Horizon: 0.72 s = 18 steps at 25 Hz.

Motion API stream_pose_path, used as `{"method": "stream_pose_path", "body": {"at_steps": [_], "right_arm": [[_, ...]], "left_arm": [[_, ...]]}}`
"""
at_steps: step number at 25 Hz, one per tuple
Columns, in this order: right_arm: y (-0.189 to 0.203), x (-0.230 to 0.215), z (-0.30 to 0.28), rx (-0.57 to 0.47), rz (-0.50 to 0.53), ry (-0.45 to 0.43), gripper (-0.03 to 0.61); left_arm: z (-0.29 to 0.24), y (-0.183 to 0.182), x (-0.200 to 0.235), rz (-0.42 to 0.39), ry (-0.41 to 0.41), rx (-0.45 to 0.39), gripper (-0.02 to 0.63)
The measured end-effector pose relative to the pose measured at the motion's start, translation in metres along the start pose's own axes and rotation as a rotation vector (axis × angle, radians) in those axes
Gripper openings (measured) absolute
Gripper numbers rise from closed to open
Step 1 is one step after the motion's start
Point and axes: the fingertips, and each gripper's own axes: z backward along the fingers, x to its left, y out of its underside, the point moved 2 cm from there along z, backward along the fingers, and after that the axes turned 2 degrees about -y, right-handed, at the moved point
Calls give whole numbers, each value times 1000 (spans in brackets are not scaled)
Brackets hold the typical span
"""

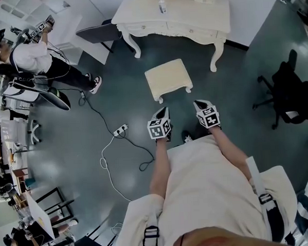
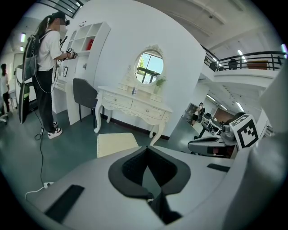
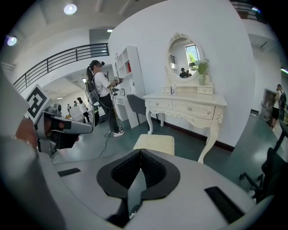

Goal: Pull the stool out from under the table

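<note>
Both closed and empty, my left tool point(image 1: 162, 113) and right tool point(image 1: 201, 106) hover short of the stool point(image 1: 168, 79), which stands on the floor point(image 1: 234, 90) clear of the table point(image 1: 171, 16), seemingly fully out; little appears left.

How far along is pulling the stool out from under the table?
Done: the stool stands on open floor in front of the white dressing table, no longer under it. In hand: nothing; the left tongs and right tongs are shut and empty, apart from the stool. Left: seemingly nothing.
</note>
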Motion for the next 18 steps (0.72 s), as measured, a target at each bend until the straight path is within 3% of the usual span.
{"method": "stream_pose_path", "body": {"at_steps": [18], "right_arm": [[-3, 4, -8, -7, -3, 3, 43]], "left_arm": [[4, 2, 14, 13, -27, 6, 15]]}}
